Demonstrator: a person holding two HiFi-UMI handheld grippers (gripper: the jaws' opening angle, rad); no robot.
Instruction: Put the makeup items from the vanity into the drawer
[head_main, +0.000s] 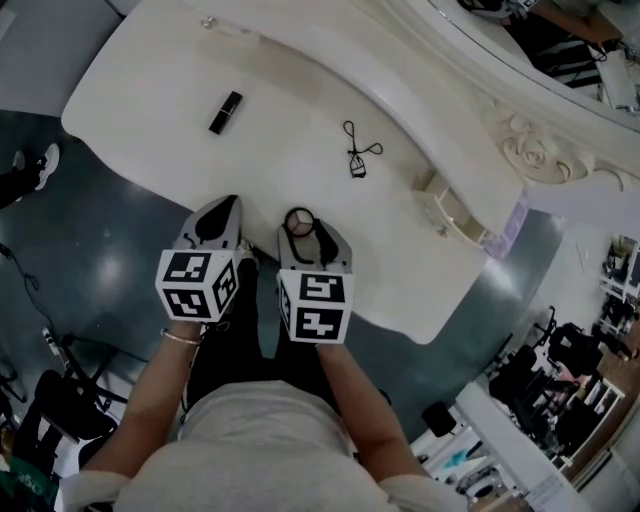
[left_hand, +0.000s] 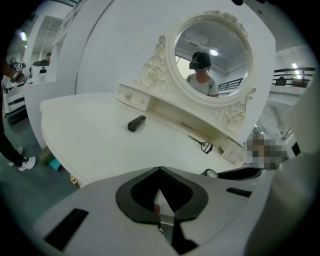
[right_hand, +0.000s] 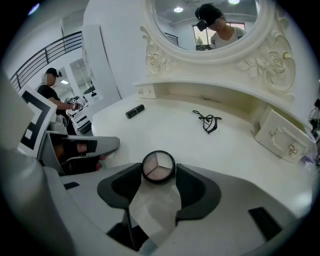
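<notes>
Far to the left on the white curved vanity top (head_main: 150, 90) I see a small black lipstick tube (head_main: 225, 112) lying flat by itself. Closer to me, at the front edge of the top, is my left gripper (left_hand: 160, 170). Its jaws are pressed together and there is nothing between them. Just beside it is my right gripper (right_hand: 158, 171). Its jaws are spread wide, one on each side of a round black compact with three pale powder parts (right_hand: 158, 167). The black pads (right_hand: 192, 187) sit very close to its rim, but I do not see them squeeze it. The compact is face up near the front edge of the top. Further back and a bit to the right lies a thin black wire eyelash curler (head_main: 357, 150), well apart from the compact. At the right end, under the round white-framed mirror (right_hand: 210, 30), is a small white drawer (head_main: 455, 212), far from both grippers.
</notes>
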